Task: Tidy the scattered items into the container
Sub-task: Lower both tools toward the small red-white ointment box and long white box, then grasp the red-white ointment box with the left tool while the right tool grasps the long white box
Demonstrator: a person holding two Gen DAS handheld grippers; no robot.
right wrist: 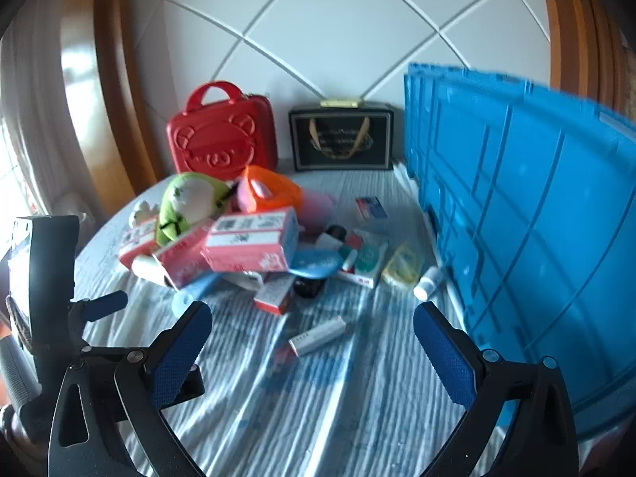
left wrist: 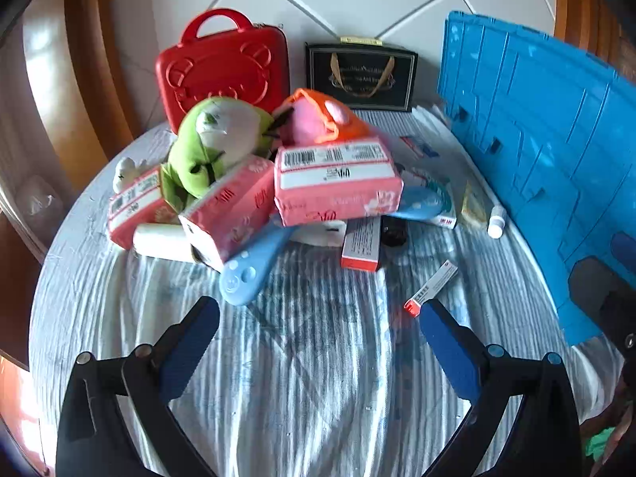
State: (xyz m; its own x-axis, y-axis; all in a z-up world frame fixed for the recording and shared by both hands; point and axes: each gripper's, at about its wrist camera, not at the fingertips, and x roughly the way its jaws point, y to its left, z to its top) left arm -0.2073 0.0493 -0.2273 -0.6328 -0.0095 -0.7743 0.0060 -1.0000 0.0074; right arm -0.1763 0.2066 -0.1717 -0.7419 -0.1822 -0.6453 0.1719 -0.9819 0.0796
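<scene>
Left hand-held gripper (left wrist: 320,310): jaws spread wide, nothing between them, hovering over the striped bedsheet (left wrist: 310,377). A small white tube box with a red end (left wrist: 431,288) lies just ahead of its right finger, touching nothing else.

Right hand-held gripper (right wrist: 312,314): also wide open and empty, above the same sheet, with that tube box lying between and beyond its fingertips. Left unit visible at the left edge of the right wrist view.

Pile further out, centre-left: three pink tissue packs (left wrist: 338,181), one on top of the others, tilted. Green plush toy (left wrist: 210,143) resting on the packs; orange-and-pink plush (left wrist: 318,119) behind it. Light blue paddle-shaped item (left wrist: 254,264) pokes out from under the pile toward the grippers. White roll (left wrist: 159,240) at the pile's left front. Red-and-white carton (left wrist: 361,244) and a black object at the front right.

Right of the pile: assorted small packets, a white bottle (left wrist: 497,220) lying just beside the blue crate (left wrist: 536,139), which stands along the right edge.

Against the headboard: red bear-embossed case (left wrist: 224,67), upright; black gift box (left wrist: 361,77) beside it.
</scene>
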